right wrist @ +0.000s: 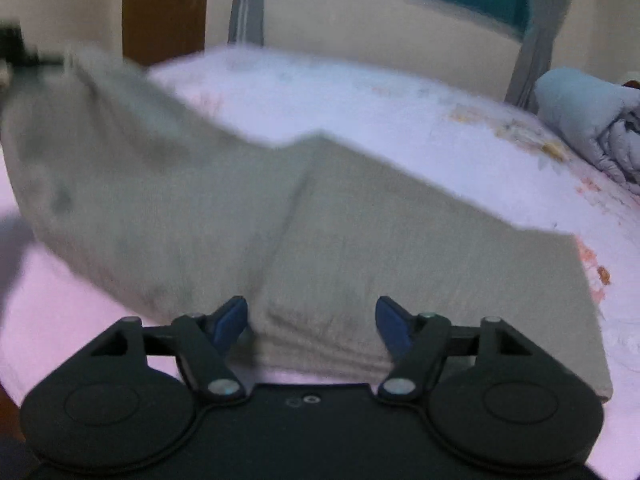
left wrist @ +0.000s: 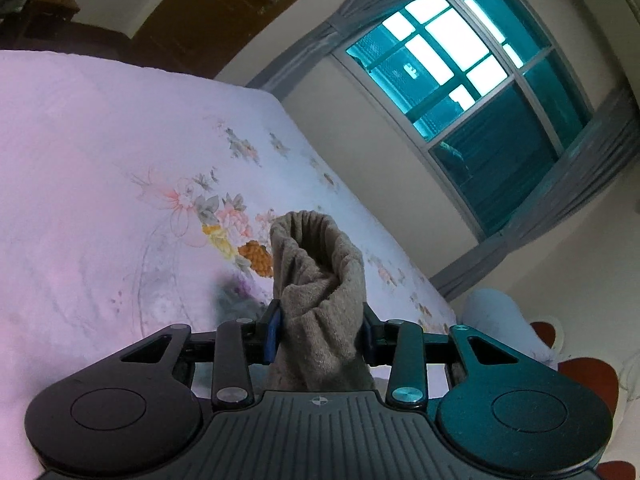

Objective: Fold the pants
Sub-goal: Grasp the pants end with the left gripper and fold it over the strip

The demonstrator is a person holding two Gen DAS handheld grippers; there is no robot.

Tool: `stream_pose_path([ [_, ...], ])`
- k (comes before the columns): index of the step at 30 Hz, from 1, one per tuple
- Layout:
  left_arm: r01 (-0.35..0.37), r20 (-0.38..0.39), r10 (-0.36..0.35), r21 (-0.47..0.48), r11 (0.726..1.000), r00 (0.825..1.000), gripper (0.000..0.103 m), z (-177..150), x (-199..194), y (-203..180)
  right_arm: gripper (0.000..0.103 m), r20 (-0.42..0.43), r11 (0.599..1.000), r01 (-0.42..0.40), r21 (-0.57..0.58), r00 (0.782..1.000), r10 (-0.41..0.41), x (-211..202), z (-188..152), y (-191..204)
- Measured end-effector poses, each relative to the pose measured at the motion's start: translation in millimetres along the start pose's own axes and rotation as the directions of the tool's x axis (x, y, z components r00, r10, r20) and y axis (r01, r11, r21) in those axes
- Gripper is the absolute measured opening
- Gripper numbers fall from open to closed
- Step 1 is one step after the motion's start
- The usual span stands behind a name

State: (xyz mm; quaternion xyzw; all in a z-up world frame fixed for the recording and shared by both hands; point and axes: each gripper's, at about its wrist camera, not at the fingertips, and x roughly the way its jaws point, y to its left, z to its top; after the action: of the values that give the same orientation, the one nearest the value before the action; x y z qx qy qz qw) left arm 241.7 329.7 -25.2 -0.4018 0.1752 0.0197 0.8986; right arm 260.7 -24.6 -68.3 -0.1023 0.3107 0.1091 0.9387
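Note:
The beige-grey pants [right wrist: 360, 220] lie across a pale floral bed sheet [right wrist: 360, 92], partly folded. Their left end is lifted toward the upper left, where the view is blurred. In the left wrist view, my left gripper [left wrist: 320, 334] is shut on a bunched fold of the pants [left wrist: 316, 280], which stands up between the blue pads above the sheet [left wrist: 100, 160]. My right gripper [right wrist: 312, 322] is open low over the near edge of the pants. The folded fabric sits between its blue fingertips [right wrist: 232, 320] without being pressed.
A rolled blue-grey duvet [right wrist: 592, 120] lies at the far right of the bed and shows as a pale bundle [left wrist: 496, 320] in the left wrist view. A window [left wrist: 480, 92] with grey curtains and a brown wooden panel [left wrist: 224, 8] stand beyond the bed.

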Motion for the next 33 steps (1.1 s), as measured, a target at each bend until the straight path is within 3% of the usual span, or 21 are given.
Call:
stream_pose_path([
  [2, -0.016, -0.005, 0.016, 0.014, 1.000, 1.000, 0.039, -3, 1, 3, 0.071, -0.007, 1.000, 0.019, -0.009, 1.000, -0.019, 2, -1, 0],
  [4, -0.032, -0.025, 0.032, 0.004, 0.999, 0.999, 0.039, -7, 1, 13, 0.072, -0.084, 1.000, 0.009, -0.023, 0.996, -0.011, 19, -8, -1],
  [10, -0.129, -0.033, 0.126, -0.104, 0.986, 0.991, 0.044, -18, 18, 64, 0.075, -0.046, 0.999, -0.030, 0.040, 0.998, 0.032, 6, -1, -13],
  [13, -0.189, -0.063, 0.182, -0.115, 0.975, 0.981, 0.062, -24, 25, 84, 0.074, -0.016, 0.999, -0.026, 0.044, 1.000, 0.026, -1, -2, -14],
  [14, -0.190, -0.072, 0.182, -0.113, 0.975, 0.981, 0.069, -27, 28, 89, 0.074, -0.002, 0.998, -0.023, 0.052, 1.000, 0.023, -3, 0, -15],
  [16, -0.178, -0.068, 0.172, -0.099, 0.979, 0.983, 0.072, -33, 31, 94, 0.074, 0.014, 0.997, -0.021, 0.068, 1.000, 0.020, -6, 1, -17],
  [20, -0.161, -0.046, 0.160, -0.022, 0.987, 0.986, 0.102, -44, 42, 83, 0.074, 0.027, 0.998, -0.007, 0.062, 1.000, 0.005, -6, 1, -17],
  [21, -0.170, -0.043, 0.170, 0.006, 0.985, 0.984, 0.103, -46, 48, 77, 0.074, 0.030, 0.998, -0.008, 0.064, 1.000, 0.006, -6, 0, -18],
  [24, -0.243, -0.033, 0.246, 0.072, 0.967, 0.969, 0.102, -50, 62, 65, 0.073, 0.020, 0.998, 0.001, 0.060, 1.000, -0.003, -4, 1, -20],
  [25, -0.246, -0.040, 0.250, 0.078, 0.966, 0.967, 0.093, -50, 64, 65, 0.073, 0.026, 0.998, 0.004, 0.062, 1.000, -0.006, -5, 1, -21],
  [26, -0.272, -0.049, 0.276, 0.076, 0.959, 0.960, 0.053, -47, 64, 65, 0.073, 0.032, 0.998, 0.006, 0.066, 0.999, -0.008, -6, 2, -22],
  [28, -0.207, -0.072, 0.207, -0.003, 0.978, 0.976, 0.048, -41, 58, 72, 0.073, 0.042, 0.998, 0.004, 0.071, 0.999, -0.007, -8, 4, -24],
  [31, -0.163, -0.053, 0.164, 0.025, 0.986, 0.985, 0.046, -37, 47, 61, 0.074, 0.041, 0.999, 0.010, 0.044, 0.999, -0.012, -5, 4, -19],
  [33, -0.131, -0.036, 0.131, 0.020, 0.991, 0.991, 0.045, -32, 36, 49, 0.078, -0.031, 1.000, -0.011, 0.002, 0.999, 0.011, 10, 0, -13],
])
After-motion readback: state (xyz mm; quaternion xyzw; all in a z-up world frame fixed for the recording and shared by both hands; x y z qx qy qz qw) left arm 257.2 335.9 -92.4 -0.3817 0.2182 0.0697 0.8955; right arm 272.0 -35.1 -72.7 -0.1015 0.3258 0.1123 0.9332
